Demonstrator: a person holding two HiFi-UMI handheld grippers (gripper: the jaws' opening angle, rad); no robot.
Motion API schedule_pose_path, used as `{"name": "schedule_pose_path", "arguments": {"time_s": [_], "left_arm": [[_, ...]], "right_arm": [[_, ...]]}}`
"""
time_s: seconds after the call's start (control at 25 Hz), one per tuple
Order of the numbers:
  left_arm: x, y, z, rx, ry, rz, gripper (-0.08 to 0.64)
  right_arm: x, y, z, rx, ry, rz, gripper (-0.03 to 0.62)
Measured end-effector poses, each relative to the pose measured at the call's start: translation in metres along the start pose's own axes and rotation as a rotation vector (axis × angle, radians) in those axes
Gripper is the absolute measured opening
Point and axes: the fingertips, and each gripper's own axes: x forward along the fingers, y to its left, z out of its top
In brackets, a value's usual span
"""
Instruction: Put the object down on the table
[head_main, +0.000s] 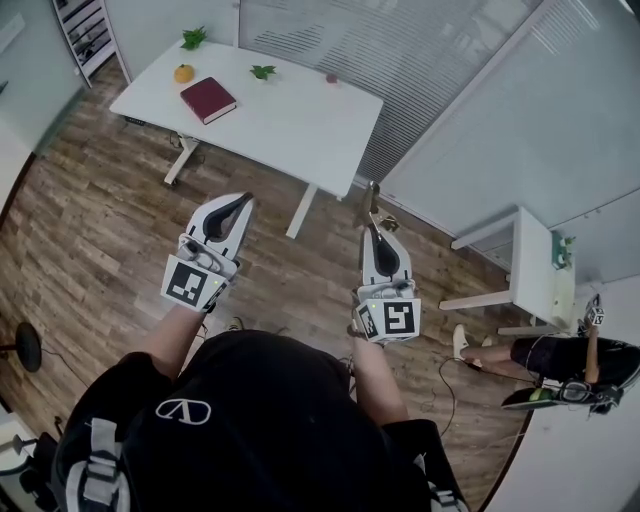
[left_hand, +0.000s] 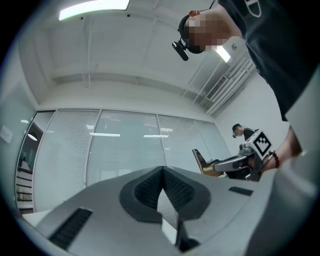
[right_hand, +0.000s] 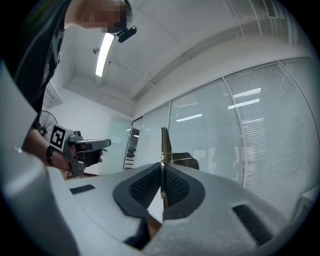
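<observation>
A person stands on a brown plank floor (head_main: 90, 220), holding a white claw in each hand, facing a white rectangular surface (head_main: 300, 125).

The left claw (head_main: 243, 201) points up-right with its jaws together. The right claw (head_main: 375, 224) points up, and a thin brown flat object (head_main: 374, 198) sticks out of its tip. Well ahead of both, the surface carries a dark red hardcover book (head_main: 208, 100), a round orange fruit (head_main: 184, 73) just beside the book's far corner, two small green leafy sprigs (head_main: 193, 38) (head_main: 263, 71) and a tiny reddish item (head_main: 331, 77). At right, a second person (head_main: 560, 358) sits by a smaller white table (head_main: 530, 270).
</observation>
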Motion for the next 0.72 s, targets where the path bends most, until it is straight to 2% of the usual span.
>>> {"name": "schedule_pose_path", "arguments": {"time_s": [0.32, 0.52, 0.72], "left_arm": [[0.018, -0.017, -0.012, 0.024, 0.019, 0.048, 0.005], [0.038, -0.007, -0.028, 0.027, 0.036, 0.058, 0.005], [0.074, 0.028, -0.056, 0.023, 0.037, 0.053, 0.005]], "right_arm": [[0.006, -0.019, -0.011, 0.018, -0.031, 0.077, 0.005], [0.031, -0.033, -0.023, 0.035, -0.037, 0.096, 0.005], [0.080, -0.050, -0.038, 0.034, -0.038, 0.101, 0.003]]}}
